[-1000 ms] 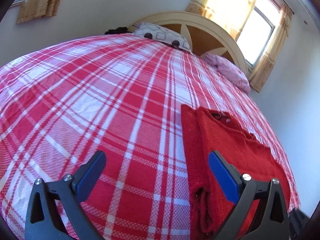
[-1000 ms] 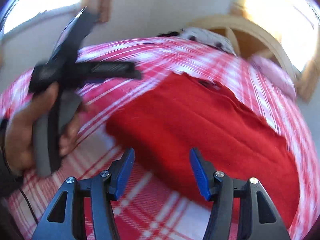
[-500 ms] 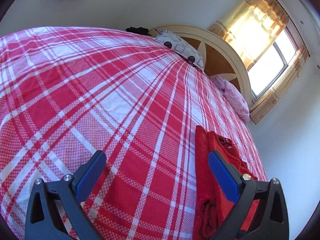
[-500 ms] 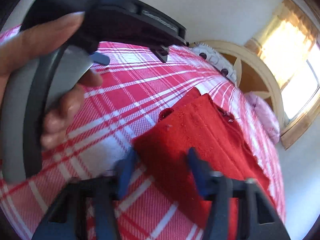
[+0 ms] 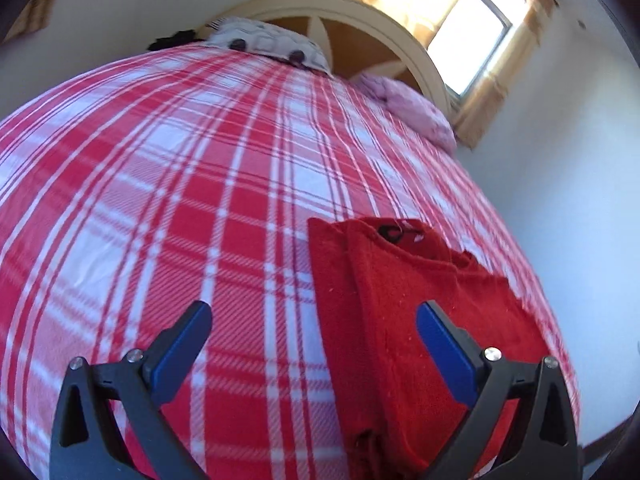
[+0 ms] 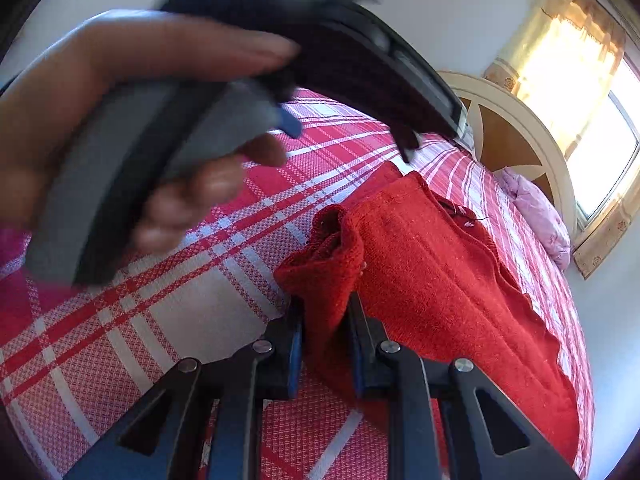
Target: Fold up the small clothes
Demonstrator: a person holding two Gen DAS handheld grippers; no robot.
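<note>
Right claw point(image 6: 325, 334), apart half a second ago, now clamped on near corner of red sweater point(image 6: 432, 280), knit bunched between pads. Left claw point(image 5: 312, 340) stays wide apart, gripping nothing, swung back over sweater's left edge. Sweater lies partly folded on plaid bed point(image 5: 160, 200). Judgement: next fold starting; left corner ungrabbed.

Both wrist views looked low along bed point(image 5: 168, 184) toward headboard point(image 5: 400, 36); right sat closer; shared red garment point(image 6: 440, 280).

Right claw point(image 6: 325, 344) has closed on the red sweater's point(image 6: 432, 280) corner (bunched).
</note>
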